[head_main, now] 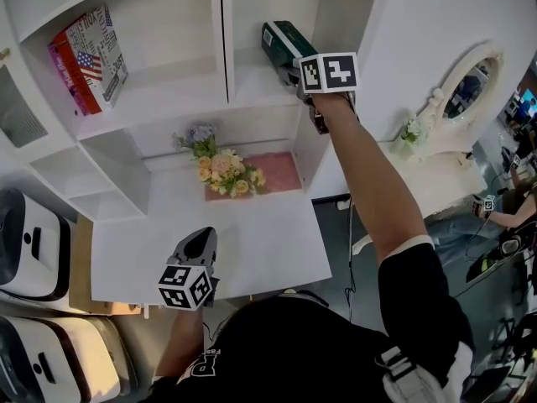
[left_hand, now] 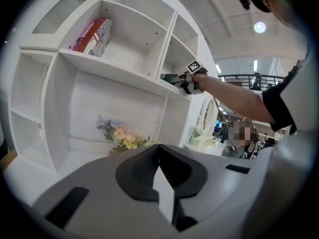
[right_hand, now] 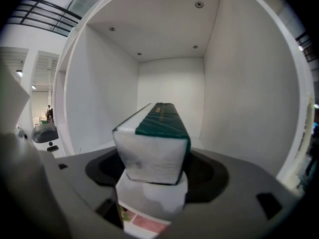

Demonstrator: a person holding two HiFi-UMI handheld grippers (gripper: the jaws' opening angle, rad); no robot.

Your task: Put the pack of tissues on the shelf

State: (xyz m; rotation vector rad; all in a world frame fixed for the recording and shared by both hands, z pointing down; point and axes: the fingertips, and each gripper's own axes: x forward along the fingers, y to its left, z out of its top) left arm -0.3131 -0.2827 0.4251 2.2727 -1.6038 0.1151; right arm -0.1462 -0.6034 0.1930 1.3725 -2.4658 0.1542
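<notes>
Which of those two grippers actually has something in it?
The right gripper: it holds the green pack of tissues inside the shelf; the left gripper is shut and empty.

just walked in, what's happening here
A person is working with a hand-held gripper in each hand. The right hand-held gripper is clamped on the pack of tissues and holds it inside the upper right compartment of the white shelf; it is not let go yet. The left hand-held gripper hangs low over the white desk, jaws together and empty.
</notes>
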